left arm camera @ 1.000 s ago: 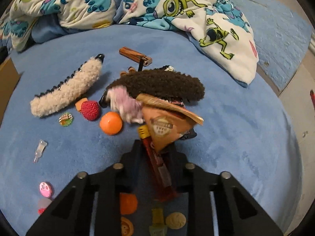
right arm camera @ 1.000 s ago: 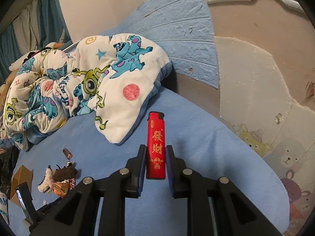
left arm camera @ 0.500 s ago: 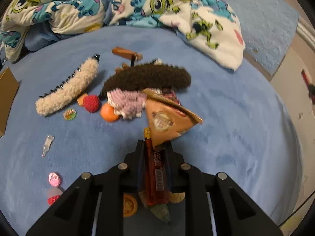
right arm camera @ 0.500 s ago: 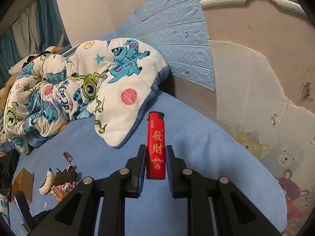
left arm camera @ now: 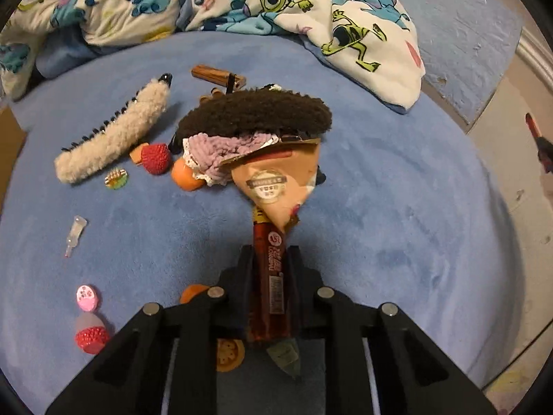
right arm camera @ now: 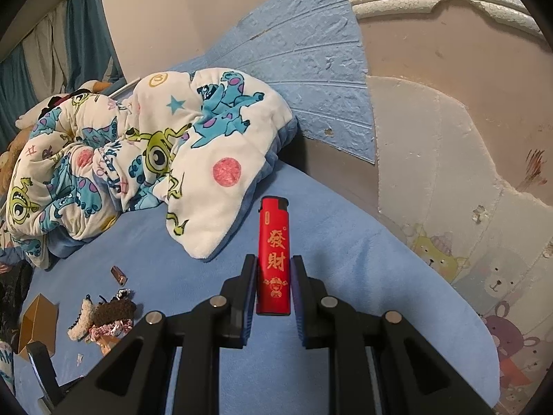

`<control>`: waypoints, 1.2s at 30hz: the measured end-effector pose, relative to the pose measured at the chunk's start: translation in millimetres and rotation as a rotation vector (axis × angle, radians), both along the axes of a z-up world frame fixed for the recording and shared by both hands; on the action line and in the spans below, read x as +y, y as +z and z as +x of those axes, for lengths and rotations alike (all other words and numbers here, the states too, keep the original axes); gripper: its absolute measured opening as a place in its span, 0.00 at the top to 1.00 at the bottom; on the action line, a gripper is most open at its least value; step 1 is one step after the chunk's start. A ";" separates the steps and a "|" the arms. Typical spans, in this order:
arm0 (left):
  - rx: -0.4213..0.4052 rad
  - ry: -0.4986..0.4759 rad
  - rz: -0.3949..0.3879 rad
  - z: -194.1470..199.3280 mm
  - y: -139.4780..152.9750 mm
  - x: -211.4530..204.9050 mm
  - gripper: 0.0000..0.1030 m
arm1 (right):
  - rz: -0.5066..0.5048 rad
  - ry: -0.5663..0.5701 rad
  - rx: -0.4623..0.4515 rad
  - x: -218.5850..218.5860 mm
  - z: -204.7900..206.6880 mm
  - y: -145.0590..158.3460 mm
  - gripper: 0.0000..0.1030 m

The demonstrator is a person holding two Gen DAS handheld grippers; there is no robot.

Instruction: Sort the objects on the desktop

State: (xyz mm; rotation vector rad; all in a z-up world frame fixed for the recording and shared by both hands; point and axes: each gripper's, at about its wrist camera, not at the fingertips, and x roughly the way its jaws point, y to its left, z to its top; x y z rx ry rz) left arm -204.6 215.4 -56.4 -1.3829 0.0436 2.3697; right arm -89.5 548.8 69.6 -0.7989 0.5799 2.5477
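Note:
My left gripper (left arm camera: 269,259) is shut on a brown-red translucent lighter (left arm camera: 270,276), held above the blue bed surface (left arm camera: 397,207); its far end passes under a tan triangular snack packet (left arm camera: 276,186). Behind lie a dark brown fuzzy hair claw (left arm camera: 255,114), a purple knitted piece (left arm camera: 221,152), a cream fuzzy hair claw (left arm camera: 117,138), an orange ball (left arm camera: 185,176), a red berry (left arm camera: 155,158) and a wooden lighter (left arm camera: 217,74). My right gripper (right arm camera: 273,266) is shut on a red lighter (right arm camera: 274,256) with gold characters, held upright high over the bed.
A monster-print blanket (left arm camera: 242,3) is heaped at the back, also in the right wrist view (right arm camera: 138,159). Small charms (left arm camera: 88,297), a tiny vial (left arm camera: 74,235) and cookie-shaped pieces (left arm camera: 230,354) lie near my left gripper. A cardboard box (right arm camera: 38,318) stands at the left.
The left gripper has closed on the brown-red lighter and drawn back, raising it from under the snack packet. The right gripper keeps its red lighter and has drifted slightly.

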 end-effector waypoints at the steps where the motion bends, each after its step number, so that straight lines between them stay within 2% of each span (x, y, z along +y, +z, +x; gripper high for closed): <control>1: 0.002 -0.016 -0.005 0.4 1.0 0.0 0.82 | 0.001 -0.003 0.002 0.4 0.7 0.9 0.81; 7: 0.032 -0.018 0.010 7.9 12.3 -7.7 0.82 | 0.011 0.021 0.018 -5.4 -0.5 7.6 0.81; 14: 0.103 0.001 0.025 20.6 47.5 -35.9 0.82 | 0.025 0.108 0.043 -30.3 -14.6 19.3 0.81; 17: 0.155 0.044 0.016 24.6 68.0 -62.9 0.82 | 0.029 0.174 0.060 -49.3 -24.7 24.5 0.81; 21: 0.222 0.194 -0.015 18.0 97.8 -127.7 0.82 | -0.004 0.278 0.079 -82.7 -38.6 20.4 0.81; 24: 0.287 0.368 -0.077 9.2 115.2 -185.7 0.82 | -0.054 0.377 0.080 -117.9 -54.6 7.8 0.81; 25: 0.306 0.427 -0.075 6.1 120.3 -208.0 0.82 | -0.075 0.414 0.071 -131.7 -62.2 2.4 0.82; 27: 0.309 0.477 -0.048 -1.3 123.6 -240.0 0.82 | -0.085 0.470 0.061 -156.3 -72.4 -3.8 0.81; 30: 0.348 0.557 -0.150 -20.0 120.6 -279.8 0.82 | -0.074 0.569 0.057 -198.0 -86.3 -9.3 0.81; 31: 0.353 0.599 -0.153 -28.2 118.4 -297.5 0.82 | -0.069 0.599 0.052 -212.1 -90.4 -10.9 0.81; 33: 0.345 0.631 -0.066 -41.3 113.5 -326.0 0.82 | -0.055 0.658 0.043 -239.9 -97.9 -12.6 0.82; 36: 0.317 0.659 -0.067 -61.5 99.7 -355.5 0.82 | -0.027 0.738 0.035 -278.9 -104.9 -13.3 0.82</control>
